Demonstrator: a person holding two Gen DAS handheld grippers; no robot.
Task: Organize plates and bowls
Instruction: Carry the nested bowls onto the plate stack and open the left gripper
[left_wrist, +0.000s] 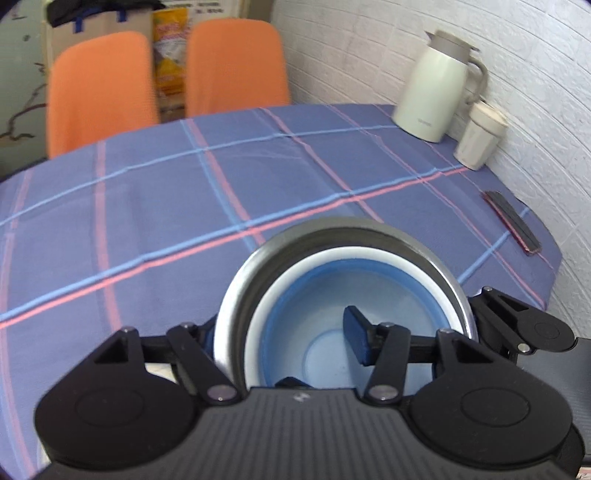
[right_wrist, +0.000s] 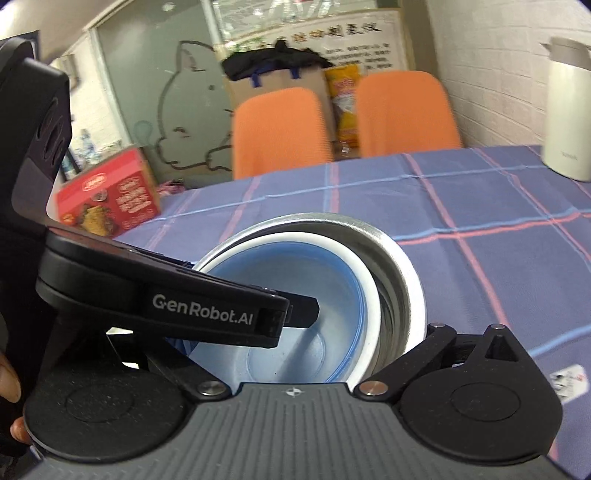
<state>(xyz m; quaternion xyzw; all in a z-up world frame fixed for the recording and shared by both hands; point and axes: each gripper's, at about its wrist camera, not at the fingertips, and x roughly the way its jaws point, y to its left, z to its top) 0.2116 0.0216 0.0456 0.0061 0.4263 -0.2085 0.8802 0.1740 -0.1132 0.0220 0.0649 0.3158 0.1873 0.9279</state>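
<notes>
While the blue bowl sits nested inside the steel bowl at the tabletop's 6 o'clock edge, the left gripper straddles their left rims, jaws wide. Right gripper: spread cannot be told. White jug at 2 o'clock.

Sitting upright at lower centre of both views: blue bowl with white rim, nesting inside larger metal bowl and leaning toward its near-left wall. Lying empty, pale base showing. Resting together on the checked bench.
</notes>
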